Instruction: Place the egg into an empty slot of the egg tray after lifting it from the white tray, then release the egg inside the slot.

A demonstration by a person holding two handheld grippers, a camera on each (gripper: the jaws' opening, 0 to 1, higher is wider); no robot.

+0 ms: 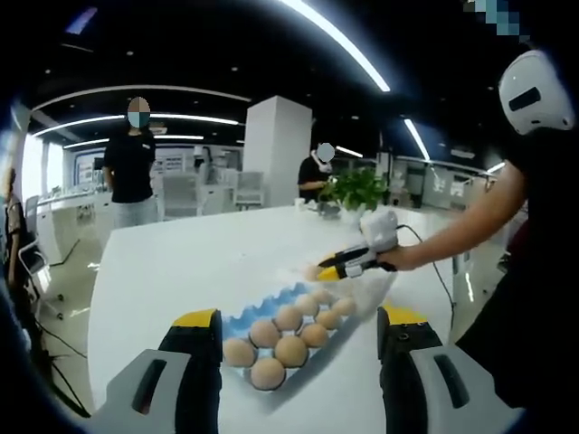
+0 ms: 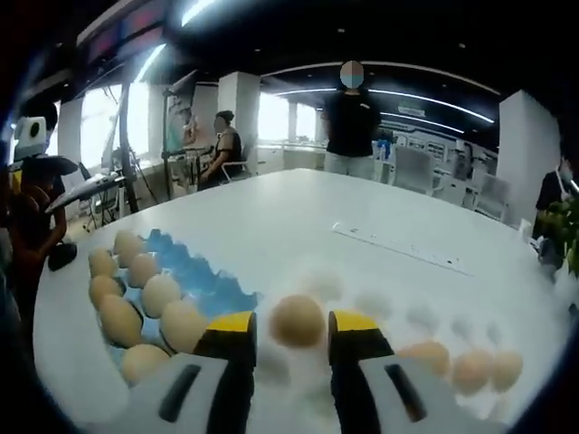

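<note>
Right tongs at the egg

The right tongs (image 2: 291,336) sit open around a round tan egg (image 2: 297,319) on the white tray (image 2: 398,316); the blue egg tray (image 2: 204,280) lies left. The left tongs (image 1: 298,330) are wide open, empty.

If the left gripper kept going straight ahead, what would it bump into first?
Probably the blue egg tray with its eggs, which sits on the white table right between and ahead of the left gripper fingers. Depth is hard to judge.
</note>
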